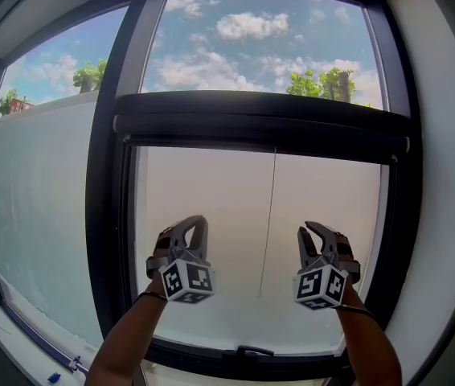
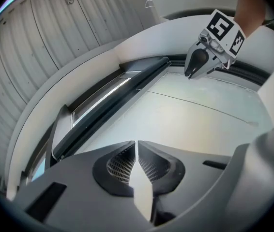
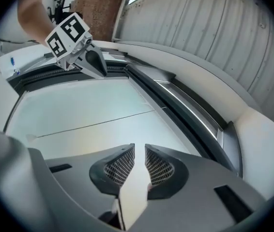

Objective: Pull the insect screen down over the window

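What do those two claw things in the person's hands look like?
Both the left gripper and right gripper are grey plastic claws with two curved jaws and grid-patterned pads. Each carries a white cube printed with black square markers. No sleeves; a thin dark band circles the left wrist.

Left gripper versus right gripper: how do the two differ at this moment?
The left gripper has its fingers shut together; the right gripper has its fingers slightly apart. The left gripper is left of the thin cord, the right gripper right of it. Both are empty, in front of the pale pane, below the dark crossbar.
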